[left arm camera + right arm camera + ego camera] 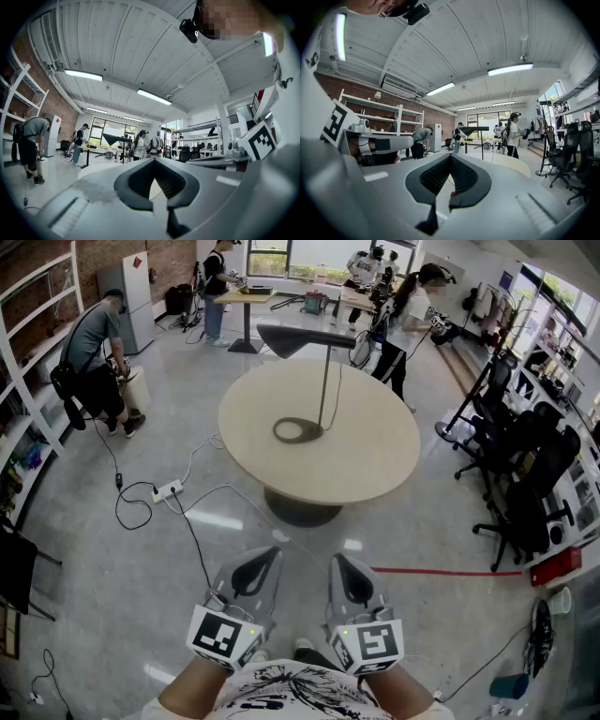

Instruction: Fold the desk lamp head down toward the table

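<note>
The desk lamp stands on a round beige table (375, 465) ahead of me. It has a dark ring base (298, 430), a thin upright pole (326, 381) and a flat dark head (302, 337) held level above the table. My left gripper (270, 554) and right gripper (341, 562) hang low and close to my body, well short of the table, both shut with nothing between the jaws. The lamp head (116, 138) appears far off over the left gripper (153, 160). In the right gripper view the lamp head (473, 128) also lies far beyond the right gripper (450, 156).
A white power strip (167, 490) and cables trail over the floor left of the table. Black office chairs (525, 474) crowd the right side, with a red floor line (441, 571) nearby. White shelves (28, 381) line the left wall. Several people stand behind the table.
</note>
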A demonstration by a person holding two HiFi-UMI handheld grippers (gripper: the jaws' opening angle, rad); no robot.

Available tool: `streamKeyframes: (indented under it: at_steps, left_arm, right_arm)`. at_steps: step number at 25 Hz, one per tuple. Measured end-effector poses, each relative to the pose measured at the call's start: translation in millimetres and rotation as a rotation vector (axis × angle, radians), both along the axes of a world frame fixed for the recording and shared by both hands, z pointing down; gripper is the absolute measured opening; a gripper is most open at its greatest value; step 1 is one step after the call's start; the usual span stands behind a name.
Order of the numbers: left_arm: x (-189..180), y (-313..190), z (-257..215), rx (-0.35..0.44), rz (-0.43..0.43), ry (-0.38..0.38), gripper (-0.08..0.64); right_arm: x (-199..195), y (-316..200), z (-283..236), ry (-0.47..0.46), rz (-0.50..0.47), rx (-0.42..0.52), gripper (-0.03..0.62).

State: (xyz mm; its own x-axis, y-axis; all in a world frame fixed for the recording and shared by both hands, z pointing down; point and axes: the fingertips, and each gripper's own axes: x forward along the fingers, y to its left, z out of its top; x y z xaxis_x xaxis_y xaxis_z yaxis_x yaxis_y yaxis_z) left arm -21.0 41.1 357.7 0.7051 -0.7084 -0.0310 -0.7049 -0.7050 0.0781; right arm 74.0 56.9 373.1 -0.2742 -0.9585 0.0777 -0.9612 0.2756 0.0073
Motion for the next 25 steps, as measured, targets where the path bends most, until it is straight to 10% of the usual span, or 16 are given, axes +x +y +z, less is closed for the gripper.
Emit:
streamKeyframes:
  at_steps: [25]
  left_arm:
    - [-77.7, -36.1, 29.7, -0.034, -0.013, 0.028, 0.005]
  right_arm:
    - [-71.2, -32.9, 32.7, -0.070, -0.034, -0.031, 0.009]
